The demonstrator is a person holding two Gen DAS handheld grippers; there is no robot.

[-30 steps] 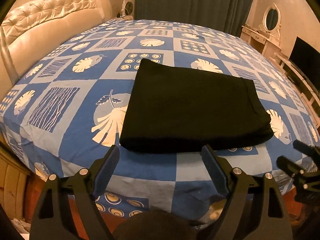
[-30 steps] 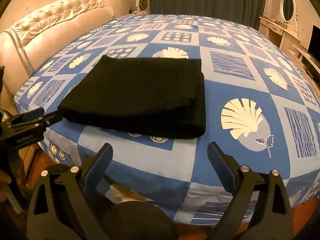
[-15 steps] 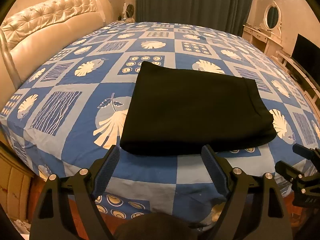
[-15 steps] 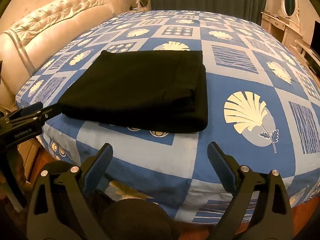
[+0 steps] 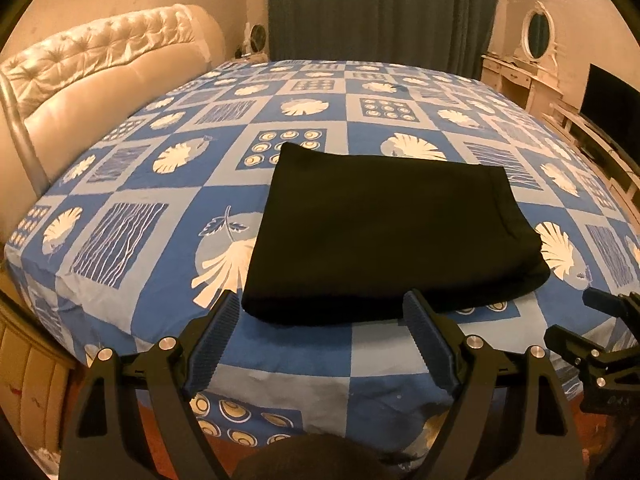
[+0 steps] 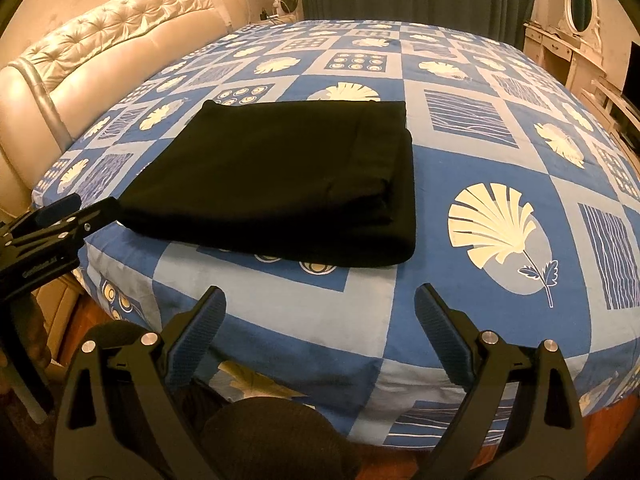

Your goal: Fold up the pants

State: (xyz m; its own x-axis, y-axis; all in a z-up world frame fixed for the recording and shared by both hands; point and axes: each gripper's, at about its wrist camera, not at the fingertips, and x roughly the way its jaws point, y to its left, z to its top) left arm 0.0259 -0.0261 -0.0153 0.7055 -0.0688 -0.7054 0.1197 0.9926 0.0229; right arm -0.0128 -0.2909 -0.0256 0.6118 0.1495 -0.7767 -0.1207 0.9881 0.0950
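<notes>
Jaws of the left gripper [image 5: 320, 334] and the right gripper [image 6: 320, 328] stand spread wide and empty above the near edge of a bed [image 5: 360, 356], neither touching the cloth. Just beyond them, black pants [image 6: 276, 184] lie folded into a flat rectangle on the blue patterned bedspread [image 6: 500, 152]. A padded headboard [image 5: 100, 76] runs along the left, dark curtains [image 5: 380, 8] hang behind, and a dressing table with an oval mirror [image 5: 538, 36] stands at far right.
</notes>
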